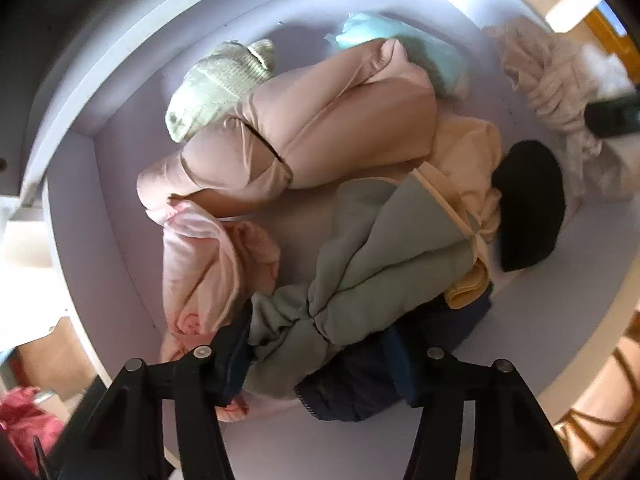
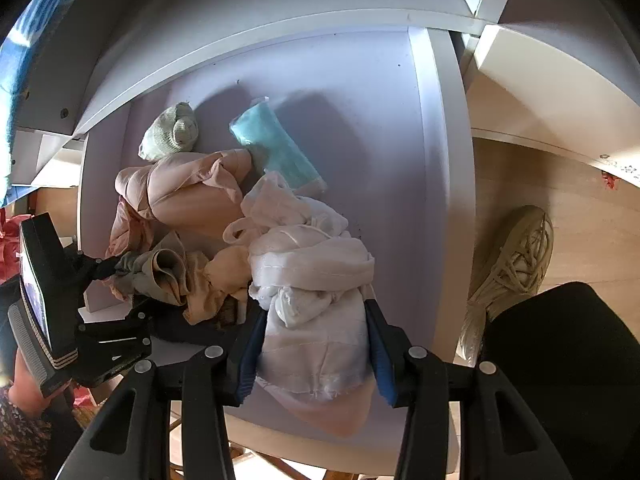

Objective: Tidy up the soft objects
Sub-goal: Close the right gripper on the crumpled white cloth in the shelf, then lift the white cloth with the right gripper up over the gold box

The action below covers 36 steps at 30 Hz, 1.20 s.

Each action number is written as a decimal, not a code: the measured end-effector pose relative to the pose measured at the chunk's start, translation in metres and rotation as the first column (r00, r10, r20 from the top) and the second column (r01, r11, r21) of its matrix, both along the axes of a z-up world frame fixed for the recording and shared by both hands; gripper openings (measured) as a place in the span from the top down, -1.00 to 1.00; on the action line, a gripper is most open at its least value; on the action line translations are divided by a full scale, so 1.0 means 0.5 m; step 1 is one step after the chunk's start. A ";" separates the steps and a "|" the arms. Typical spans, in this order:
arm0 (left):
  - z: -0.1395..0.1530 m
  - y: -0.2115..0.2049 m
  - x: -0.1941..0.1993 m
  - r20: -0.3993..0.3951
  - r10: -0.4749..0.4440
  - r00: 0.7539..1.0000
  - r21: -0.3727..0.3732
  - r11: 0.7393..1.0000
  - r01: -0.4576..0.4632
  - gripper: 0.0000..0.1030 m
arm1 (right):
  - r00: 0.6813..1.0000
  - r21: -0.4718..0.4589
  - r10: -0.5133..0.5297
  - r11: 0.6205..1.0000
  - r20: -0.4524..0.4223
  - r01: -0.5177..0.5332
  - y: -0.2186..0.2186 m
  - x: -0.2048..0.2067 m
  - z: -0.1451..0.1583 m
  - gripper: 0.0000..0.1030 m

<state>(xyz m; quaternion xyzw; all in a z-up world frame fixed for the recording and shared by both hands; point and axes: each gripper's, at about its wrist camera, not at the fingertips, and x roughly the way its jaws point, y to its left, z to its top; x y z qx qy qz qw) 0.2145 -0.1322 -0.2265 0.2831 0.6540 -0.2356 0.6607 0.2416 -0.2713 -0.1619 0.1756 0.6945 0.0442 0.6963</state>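
Presently, the white shelf (image 2: pixel 436 128) carries a heap of garments. The right gripper (image 2: pixel 316 344) is clenched on a white cloth (image 2: pixel 316 280); the left gripper (image 1: pixel 320 364) grasps grey-green and navy fabric (image 1: pixel 360 292) in the heap.

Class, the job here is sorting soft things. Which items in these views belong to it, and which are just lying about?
Job: white cloth in right gripper; grey-green garment in left gripper; pink jacket; knitted hat; teal bundle.
Lying about: sneaker; white shelf.
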 end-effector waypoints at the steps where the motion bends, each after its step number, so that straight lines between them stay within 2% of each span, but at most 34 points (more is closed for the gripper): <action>1: 0.000 0.006 0.006 -0.006 0.016 1.000 -0.012 1.000 -0.016 -0.11 | 1.000 -0.001 -0.003 1.000 0.000 0.003 0.001 -0.002 -0.001 0.09; 7: 0.022 0.050 0.052 -0.049 0.157 0.986 -0.122 0.979 -0.162 -0.07 | 0.998 0.018 -0.067 0.998 0.012 0.067 -0.022 -0.009 -0.001 0.09; 11: 0.024 0.081 0.082 -0.086 0.223 0.971 -0.155 0.960 -0.235 -0.07 | 0.995 0.049 -0.102 0.994 0.005 0.102 -0.037 -0.020 0.003 0.09; 19: 0.008 0.126 0.100 -0.076 0.230 0.970 -0.139 0.961 -0.239 -0.07 | 0.989 0.114 -0.143 0.984 0.030 0.139 -0.031 -0.042 0.037 0.09; 26: 0.020 0.098 0.087 -0.077 0.248 0.966 -0.148 0.955 -0.257 -0.07 | 0.983 0.157 -0.176 0.974 0.050 0.166 -0.033 -0.075 0.089 0.09; 32: 0.038 0.109 0.088 -0.078 0.261 0.962 -0.162 0.949 -0.270 -0.07 | 0.974 0.205 -0.213 0.959 0.077 0.194 -0.045 -0.104 0.152 0.09; 36: 0.046 0.123 0.091 -0.074 0.286 0.955 -0.159 0.942 -0.294 -0.07 | 0.963 0.213 -0.230 0.957 0.140 0.197 -0.059 -0.110 0.234 0.09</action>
